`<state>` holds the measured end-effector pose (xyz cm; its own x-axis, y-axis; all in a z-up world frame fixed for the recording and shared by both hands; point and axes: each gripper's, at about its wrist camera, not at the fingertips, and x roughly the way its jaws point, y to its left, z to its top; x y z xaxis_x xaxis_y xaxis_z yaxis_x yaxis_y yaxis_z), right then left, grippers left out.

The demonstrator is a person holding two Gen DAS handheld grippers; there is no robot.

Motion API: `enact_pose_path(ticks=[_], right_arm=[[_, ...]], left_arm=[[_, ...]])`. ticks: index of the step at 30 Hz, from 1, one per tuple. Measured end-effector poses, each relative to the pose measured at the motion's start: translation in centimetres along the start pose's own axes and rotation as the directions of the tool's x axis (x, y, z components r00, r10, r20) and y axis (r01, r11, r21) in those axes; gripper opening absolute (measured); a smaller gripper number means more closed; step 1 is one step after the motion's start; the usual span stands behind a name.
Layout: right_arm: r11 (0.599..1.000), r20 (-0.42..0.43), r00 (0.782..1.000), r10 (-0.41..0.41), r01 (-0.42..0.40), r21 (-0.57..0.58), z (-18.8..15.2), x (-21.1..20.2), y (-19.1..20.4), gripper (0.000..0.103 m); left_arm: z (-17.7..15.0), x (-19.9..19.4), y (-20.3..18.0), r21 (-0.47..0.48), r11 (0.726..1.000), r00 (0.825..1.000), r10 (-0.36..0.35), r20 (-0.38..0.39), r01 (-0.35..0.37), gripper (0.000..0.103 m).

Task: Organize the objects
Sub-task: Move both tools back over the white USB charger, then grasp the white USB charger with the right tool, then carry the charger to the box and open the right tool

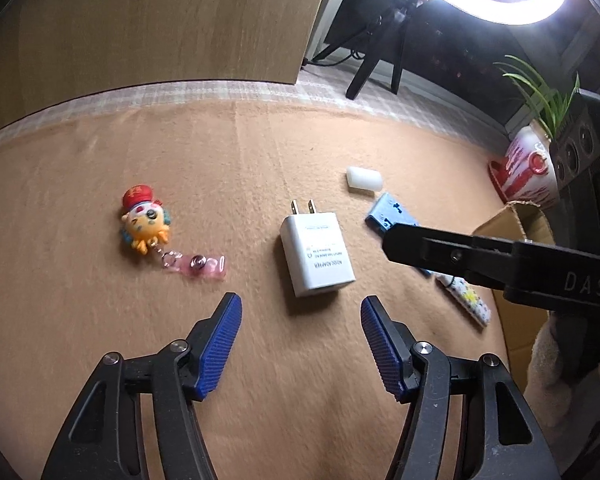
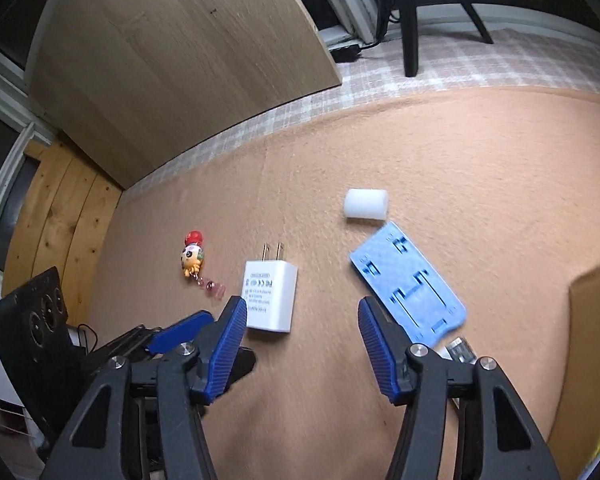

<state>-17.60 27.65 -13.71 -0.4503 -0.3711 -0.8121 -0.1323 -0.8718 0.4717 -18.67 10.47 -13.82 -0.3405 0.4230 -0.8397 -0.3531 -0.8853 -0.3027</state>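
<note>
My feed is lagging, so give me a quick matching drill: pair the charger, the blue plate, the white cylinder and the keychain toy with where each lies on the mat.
Things:
1. white charger
2. blue plate
3. white cylinder
4. keychain toy

Places:
A. farthest left on the mat, apart from the rest
B. just beyond the far corner of the blue plate
C. middle of the mat, prongs pointing away
D. right of the charger, near the cardboard box

Pairs: 1-C, 2-D, 3-B, 4-A

White charger lies just beyond the empty, parted left gripper.
</note>
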Motion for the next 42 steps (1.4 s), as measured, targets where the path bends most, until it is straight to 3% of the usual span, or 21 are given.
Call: enact_pose_path(ticks=[8, 18, 30, 42], right_arm=[[0.999, -0.062, 0.997, 0.038, -0.036, 0.035, 1.0, 2.5, -0.1, 0.03], [0.994, -0.091, 0.991, 0.098, -0.093, 0.057, 1.2, 3.9, 0.3, 0.02], [0.994, -0.063, 0.993, 0.102, -0.1, 0.044, -0.5, 2.6, 0.8, 0.02], [0.991, 0.07, 0.992, 0.105, -0.11, 0.081, -5.5, -5.3, -0.7, 0.02]], left_arm=[[0.9, 1.9, -0.2, 0.009, 0.999, 0.999, -0.042, -0.01, 0.042, 0.051], [1.3, 2.4, -0.5, 0.013, 0.997, 0.997, -0.07, -0.016, 0.071, 0.042], [0.1, 0.9, -1.2, -0.025, 0.997, 0.997, -0.075, 0.012, 0.075, 0.042], [-3.3, -3.4, -7.5, 0.078, 0.991, 0.991, -0.114, 0.064, 0.109, 0.042]])
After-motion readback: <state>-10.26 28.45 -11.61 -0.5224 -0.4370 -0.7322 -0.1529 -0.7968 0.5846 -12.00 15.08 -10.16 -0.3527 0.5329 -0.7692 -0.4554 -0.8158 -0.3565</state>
